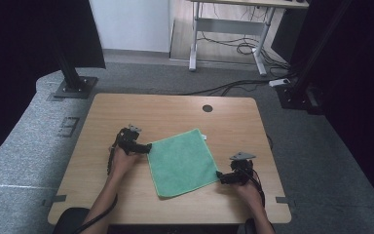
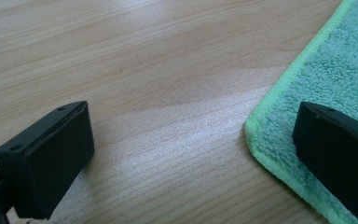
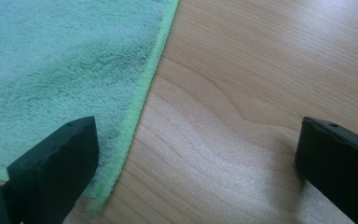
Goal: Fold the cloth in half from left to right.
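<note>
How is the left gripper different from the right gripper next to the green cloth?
The left gripper sits at the green cloth's left corner, farther up the table; the right gripper sits at its right corner, nearer the person. In the left gripper view, the cloth lies under the right-hand jaw; in the right gripper view, it lies under the left-hand jaw. Both are open, each straddling a cloth edge, gripping nothing yet.
</note>
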The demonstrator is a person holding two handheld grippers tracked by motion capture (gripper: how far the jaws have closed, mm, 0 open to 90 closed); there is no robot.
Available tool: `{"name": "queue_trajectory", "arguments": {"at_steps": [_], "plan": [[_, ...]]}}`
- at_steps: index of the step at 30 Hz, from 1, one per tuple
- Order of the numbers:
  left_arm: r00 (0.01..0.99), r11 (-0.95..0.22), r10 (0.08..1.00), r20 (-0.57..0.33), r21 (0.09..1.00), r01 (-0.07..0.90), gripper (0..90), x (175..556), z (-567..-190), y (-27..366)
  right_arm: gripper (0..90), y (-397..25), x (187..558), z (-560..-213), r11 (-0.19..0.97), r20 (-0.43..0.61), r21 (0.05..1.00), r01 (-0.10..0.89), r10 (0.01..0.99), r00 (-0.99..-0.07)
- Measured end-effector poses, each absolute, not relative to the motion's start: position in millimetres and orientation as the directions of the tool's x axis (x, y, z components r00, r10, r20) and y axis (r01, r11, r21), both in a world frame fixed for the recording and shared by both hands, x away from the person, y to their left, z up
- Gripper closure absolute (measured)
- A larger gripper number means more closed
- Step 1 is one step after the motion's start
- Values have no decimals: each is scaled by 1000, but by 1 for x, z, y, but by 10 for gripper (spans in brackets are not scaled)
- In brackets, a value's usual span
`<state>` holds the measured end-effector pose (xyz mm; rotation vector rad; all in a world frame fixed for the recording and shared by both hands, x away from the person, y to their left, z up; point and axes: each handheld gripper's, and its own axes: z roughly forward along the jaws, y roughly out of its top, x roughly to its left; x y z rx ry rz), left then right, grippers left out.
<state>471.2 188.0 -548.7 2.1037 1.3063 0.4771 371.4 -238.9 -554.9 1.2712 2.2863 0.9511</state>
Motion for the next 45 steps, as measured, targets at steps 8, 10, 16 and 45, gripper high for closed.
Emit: {"name": "queue_trajectory", "arguments": {"at_steps": [8, 10, 16, 45], "plan": [[445, -325, 895, -13, 663, 675, 0, 471, -549, 188, 63, -232, 368, -543, 371, 14, 719, 587, 838, -546], [445, -325, 895, -13, 663, 674, 0, 471, -549, 188, 68, -228, 367, -540, 370, 24, 724, 582, 830, -558], [461, -333, 887, -14, 673, 660, 35, 469, -548, 188, 91, -209, 362, -532, 386, 45, 741, 550, 788, -614], [428, -312, 904, -12, 666, 678, 2, 470, -549, 186, 146, -102, 339, -530, 520, 134, 733, 438, 521, -843]]}}
